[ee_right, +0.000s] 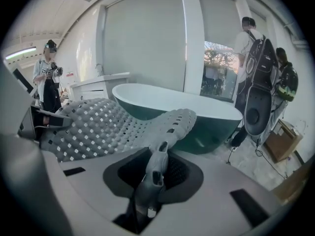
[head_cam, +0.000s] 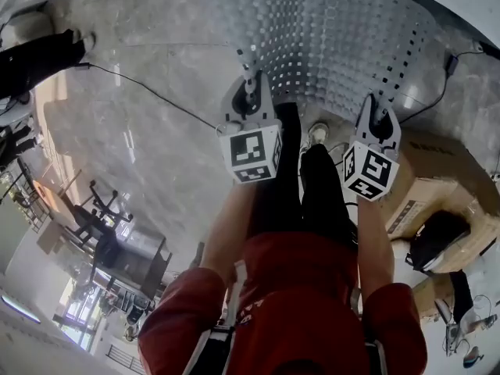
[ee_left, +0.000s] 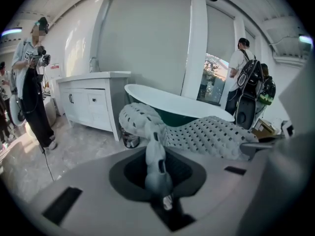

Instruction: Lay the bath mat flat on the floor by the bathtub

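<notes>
The grey perforated bath mat (head_cam: 336, 45) hangs off the floor, stretched between my two grippers. In the head view my left gripper (head_cam: 248, 83) pinches the mat's near left corner and my right gripper (head_cam: 379, 106) pinches the near right corner. Seen from the left gripper (ee_left: 157, 173), a bunched fold of the mat (ee_left: 206, 134) runs out of the shut jaws toward the right. Seen from the right gripper (ee_right: 152, 181), the mat (ee_right: 98, 127) spreads leftward from the shut jaws. Beyond the mat stands the white and green bathtub (ee_right: 197, 107), which also shows from the left gripper as the bathtub (ee_left: 167, 100).
A white vanity cabinet (ee_left: 93, 102) stands left of the tub. One person (ee_left: 32, 82) stands at the left, and others (ee_right: 256, 58) at the window on the right. Cardboard boxes (head_cam: 437, 178) lie to my right. A black cable (head_cam: 148, 92) crosses the marble floor (head_cam: 156, 147).
</notes>
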